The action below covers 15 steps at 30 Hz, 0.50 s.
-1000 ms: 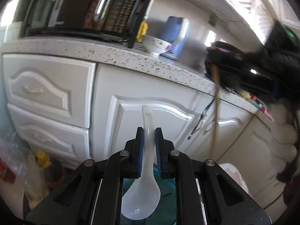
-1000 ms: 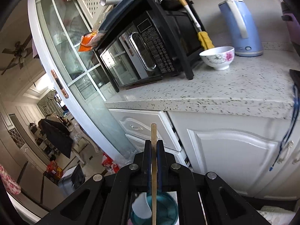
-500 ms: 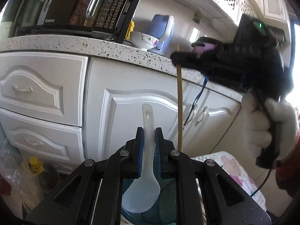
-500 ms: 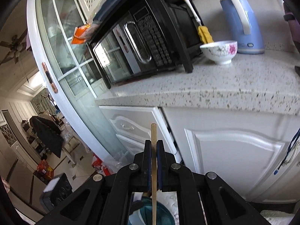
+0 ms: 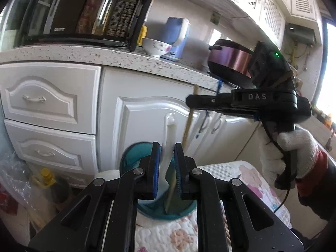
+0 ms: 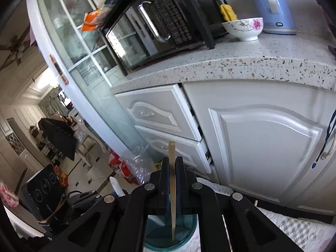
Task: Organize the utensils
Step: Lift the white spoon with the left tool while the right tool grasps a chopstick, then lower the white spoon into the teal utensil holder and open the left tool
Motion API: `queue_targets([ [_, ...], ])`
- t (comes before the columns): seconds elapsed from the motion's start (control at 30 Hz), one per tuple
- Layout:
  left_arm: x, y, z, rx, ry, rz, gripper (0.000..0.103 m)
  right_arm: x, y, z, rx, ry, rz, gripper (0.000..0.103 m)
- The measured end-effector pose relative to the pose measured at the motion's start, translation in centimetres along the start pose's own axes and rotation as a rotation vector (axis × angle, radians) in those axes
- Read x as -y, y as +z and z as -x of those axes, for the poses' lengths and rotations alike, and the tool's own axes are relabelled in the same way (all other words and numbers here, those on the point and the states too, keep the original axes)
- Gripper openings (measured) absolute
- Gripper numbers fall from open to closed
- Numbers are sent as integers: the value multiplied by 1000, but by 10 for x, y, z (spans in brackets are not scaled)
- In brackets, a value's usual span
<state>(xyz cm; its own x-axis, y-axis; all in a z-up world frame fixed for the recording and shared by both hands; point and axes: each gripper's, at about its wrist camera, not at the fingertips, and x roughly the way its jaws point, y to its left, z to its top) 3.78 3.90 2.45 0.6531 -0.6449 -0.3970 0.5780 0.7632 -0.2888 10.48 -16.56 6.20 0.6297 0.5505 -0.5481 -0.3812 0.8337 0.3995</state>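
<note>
The white spoon (image 5: 169, 145) stands handle-up between the pads of my left claw (image 5: 167, 153), its bowl down inside the teal cup (image 5: 134, 155). The jaws of that claw are opening, and a sliver of space shows on each side of the handle, so the pads no longer press it. The cup sits on a floral quilted cloth (image 5: 174, 237) covering the tabletop just below me.

My right claw (image 6: 172, 168) is clamped together on a wooden chopstick (image 6: 172, 189), held upright with its lower tip reaching down into the same teal cup (image 6: 189, 226). From my left camera I see that claw (image 5: 193, 101) side-on above the cup, carried by my white-gloved right hand (image 5: 287, 153), the chopstick (image 5: 190, 121) slanting down from it beside the spoon.

Behind stand white cabinet doors (image 5: 142, 126) and drawers (image 5: 48, 96) under a speckled counter (image 6: 241, 61), which carries a black microwave (image 5: 84, 10), a flowered bowl (image 6: 243, 28) and a blue kettle (image 6: 271, 6).
</note>
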Motion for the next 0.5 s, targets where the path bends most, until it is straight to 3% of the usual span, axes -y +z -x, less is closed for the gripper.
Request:
queue_targets([
  [0.33, -20, 10, 3, -52, -46, -64, 11, -13, -11, 18, -13, -5, 34, 5],
  [0.5, -13, 16, 0, -96, -72, -184, 11, -16, -11, 19, -21, -18, 41, 5],
])
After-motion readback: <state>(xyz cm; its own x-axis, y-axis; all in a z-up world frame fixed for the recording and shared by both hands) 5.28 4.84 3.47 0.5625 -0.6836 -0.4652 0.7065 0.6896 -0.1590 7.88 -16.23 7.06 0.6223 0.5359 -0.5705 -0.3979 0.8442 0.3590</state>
